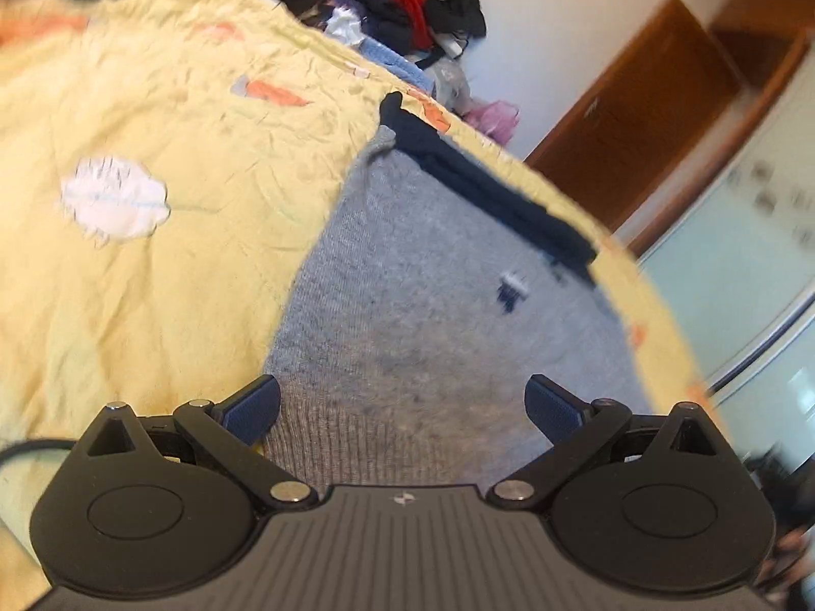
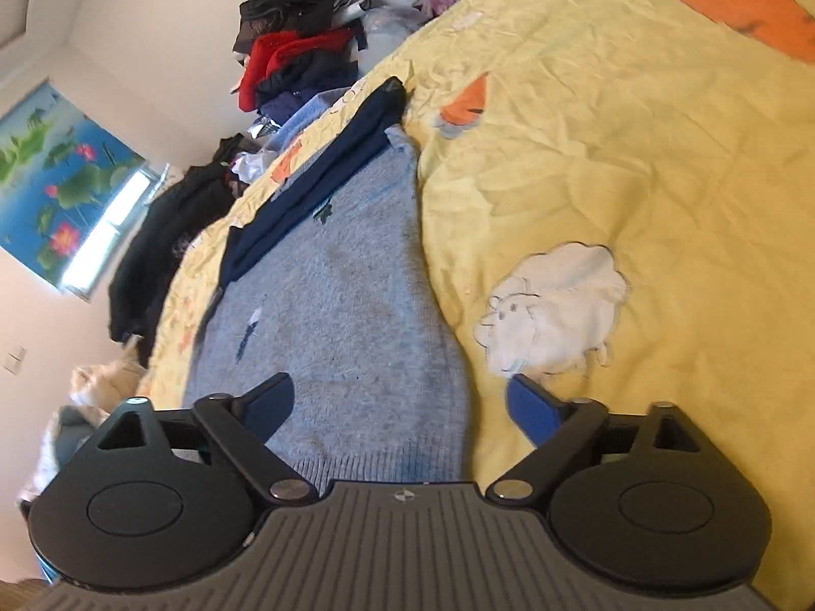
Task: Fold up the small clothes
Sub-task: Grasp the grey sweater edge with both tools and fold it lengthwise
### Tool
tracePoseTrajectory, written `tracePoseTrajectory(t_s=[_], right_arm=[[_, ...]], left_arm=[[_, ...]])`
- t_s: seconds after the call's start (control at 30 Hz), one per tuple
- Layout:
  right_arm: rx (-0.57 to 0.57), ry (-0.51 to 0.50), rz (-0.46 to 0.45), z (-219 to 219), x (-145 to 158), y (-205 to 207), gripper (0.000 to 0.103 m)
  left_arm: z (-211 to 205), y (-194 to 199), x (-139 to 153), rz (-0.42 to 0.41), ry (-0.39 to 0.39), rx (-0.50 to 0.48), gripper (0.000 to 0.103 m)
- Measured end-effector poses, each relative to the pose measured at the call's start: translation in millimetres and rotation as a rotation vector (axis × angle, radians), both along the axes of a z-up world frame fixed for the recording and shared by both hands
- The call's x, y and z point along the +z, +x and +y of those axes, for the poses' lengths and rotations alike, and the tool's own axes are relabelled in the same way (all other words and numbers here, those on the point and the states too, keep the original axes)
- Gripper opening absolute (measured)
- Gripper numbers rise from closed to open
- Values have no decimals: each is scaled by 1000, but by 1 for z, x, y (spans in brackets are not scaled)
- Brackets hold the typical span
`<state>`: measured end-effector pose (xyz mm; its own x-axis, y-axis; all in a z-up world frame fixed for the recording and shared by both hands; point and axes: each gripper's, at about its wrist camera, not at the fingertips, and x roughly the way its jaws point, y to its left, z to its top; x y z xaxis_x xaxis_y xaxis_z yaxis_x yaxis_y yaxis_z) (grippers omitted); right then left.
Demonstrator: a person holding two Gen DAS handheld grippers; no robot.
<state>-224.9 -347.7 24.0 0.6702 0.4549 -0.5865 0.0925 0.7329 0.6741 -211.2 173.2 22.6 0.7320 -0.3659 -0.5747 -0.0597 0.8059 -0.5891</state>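
A small grey knit sweater (image 1: 438, 315) with a navy band (image 1: 489, 193) along its far side lies flat on the yellow bedspread (image 1: 153, 234). Its ribbed hem is nearest the cameras. My left gripper (image 1: 402, 407) is open and empty, its fingers spread just above the hem. The sweater also shows in the right wrist view (image 2: 346, 315), with the navy band (image 2: 316, 178) at its left. My right gripper (image 2: 402, 407) is open and empty over the hem's right corner, its right finger over the bedspread (image 2: 636, 178).
A pile of dark, red and blue clothes (image 1: 397, 5) lies at the far end of the bed, also in the right wrist view (image 2: 300, 56). A black garment (image 2: 158, 239) hangs off the bed's left edge. A wooden door (image 1: 636, 122) stands beyond the bed.
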Motion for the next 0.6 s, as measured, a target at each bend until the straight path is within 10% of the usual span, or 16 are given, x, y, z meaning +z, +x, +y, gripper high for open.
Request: tracePoseTrajectory(t_s=[0.2,0.43,0.6], right_arm=[[177,135,61,15,-8,5,90],[213,212,72,17,-11,3,86],[206,212,83,18,-11,6,85]], left_arm=[[13,9,-22,60,-401,-138,103],[28,5,-27,70,-514,-137,103],[45,8,-21,76,-423,-71,103]])
